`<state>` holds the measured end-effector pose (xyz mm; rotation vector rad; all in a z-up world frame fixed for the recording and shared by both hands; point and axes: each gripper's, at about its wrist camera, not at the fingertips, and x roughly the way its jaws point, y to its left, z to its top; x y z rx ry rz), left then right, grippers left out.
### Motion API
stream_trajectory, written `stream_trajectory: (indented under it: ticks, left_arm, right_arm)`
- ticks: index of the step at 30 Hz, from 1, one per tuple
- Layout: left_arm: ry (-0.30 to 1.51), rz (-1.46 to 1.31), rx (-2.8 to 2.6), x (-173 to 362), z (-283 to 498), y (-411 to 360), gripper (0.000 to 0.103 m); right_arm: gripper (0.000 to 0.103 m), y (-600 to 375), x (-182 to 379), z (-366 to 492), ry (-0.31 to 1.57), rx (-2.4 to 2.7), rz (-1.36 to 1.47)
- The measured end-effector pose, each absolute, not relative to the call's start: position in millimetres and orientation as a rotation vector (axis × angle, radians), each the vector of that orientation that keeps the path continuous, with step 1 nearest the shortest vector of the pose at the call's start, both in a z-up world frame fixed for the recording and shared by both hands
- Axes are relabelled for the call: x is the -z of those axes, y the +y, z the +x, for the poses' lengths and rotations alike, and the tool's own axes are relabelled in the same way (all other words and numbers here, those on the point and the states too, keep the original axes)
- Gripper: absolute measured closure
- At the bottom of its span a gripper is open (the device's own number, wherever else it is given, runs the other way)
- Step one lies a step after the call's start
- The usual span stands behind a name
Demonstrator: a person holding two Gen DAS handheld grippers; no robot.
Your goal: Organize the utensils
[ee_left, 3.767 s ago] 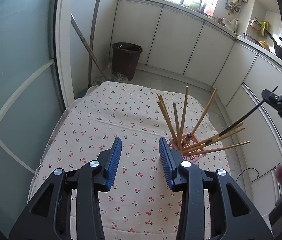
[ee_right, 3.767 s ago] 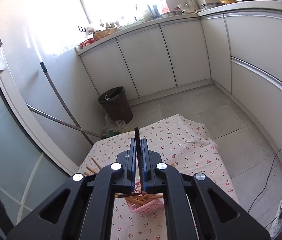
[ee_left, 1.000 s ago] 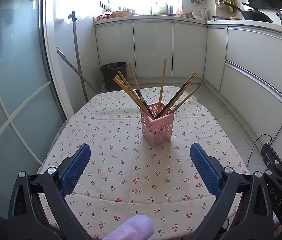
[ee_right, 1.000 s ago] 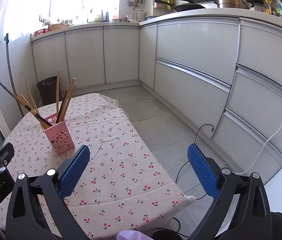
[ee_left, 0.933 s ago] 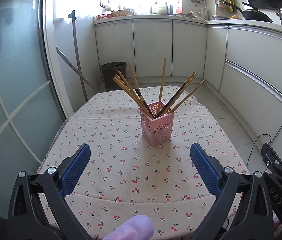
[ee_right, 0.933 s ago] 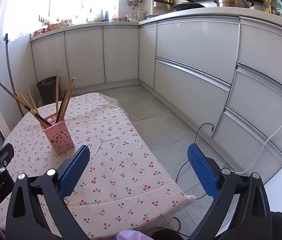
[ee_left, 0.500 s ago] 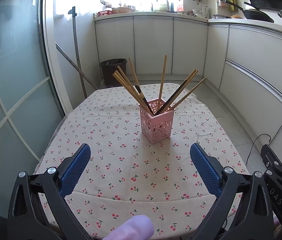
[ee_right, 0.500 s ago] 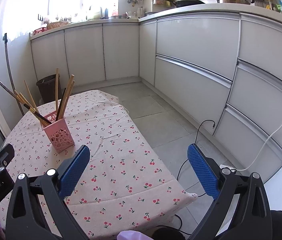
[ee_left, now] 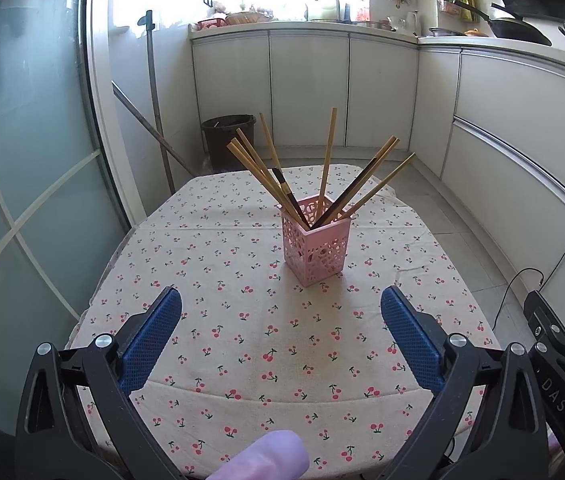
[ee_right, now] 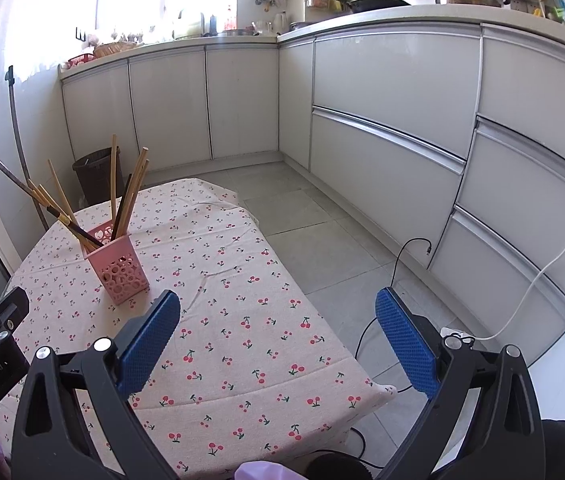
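Note:
A pink perforated holder (ee_left: 315, 240) stands upright in the middle of the cherry-print tablecloth (ee_left: 210, 264). Several wooden chopsticks (ee_left: 327, 160) and dark ones fan out of it. It also shows in the right wrist view (ee_right: 119, 266), at the left. My left gripper (ee_left: 280, 312) is wide open and empty, held back near the table's front edge, the holder ahead between its fingers. My right gripper (ee_right: 278, 314) is wide open and empty, over the table's right front corner, the holder off to its left.
White kitchen cabinets (ee_right: 382, 120) run along the back and right. A dark bin (ee_left: 226, 136) and a broom handle (ee_left: 154, 104) stand behind the table. A glass door (ee_left: 22, 160) is at the left. Cables (ee_right: 402, 256) lie on the floor right of the table.
Both grippers, earlier close over the holder with the right one shut on a dark chopstick, are now drawn back and wide open. Over the last second the view has only shifted slightly.

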<state>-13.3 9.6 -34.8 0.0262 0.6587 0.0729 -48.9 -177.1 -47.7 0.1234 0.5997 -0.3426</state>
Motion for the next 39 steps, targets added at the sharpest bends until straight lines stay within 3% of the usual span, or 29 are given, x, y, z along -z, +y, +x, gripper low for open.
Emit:
stream_trajectory:
  ticks: [39]
  left_arm:
    - [0.673,0.032,-0.083,38.5,-11.2,7.7,0.007]
  right_arm:
    - [0.008,-178.6,49.6,-47.9,0.609,0.341,0.126]
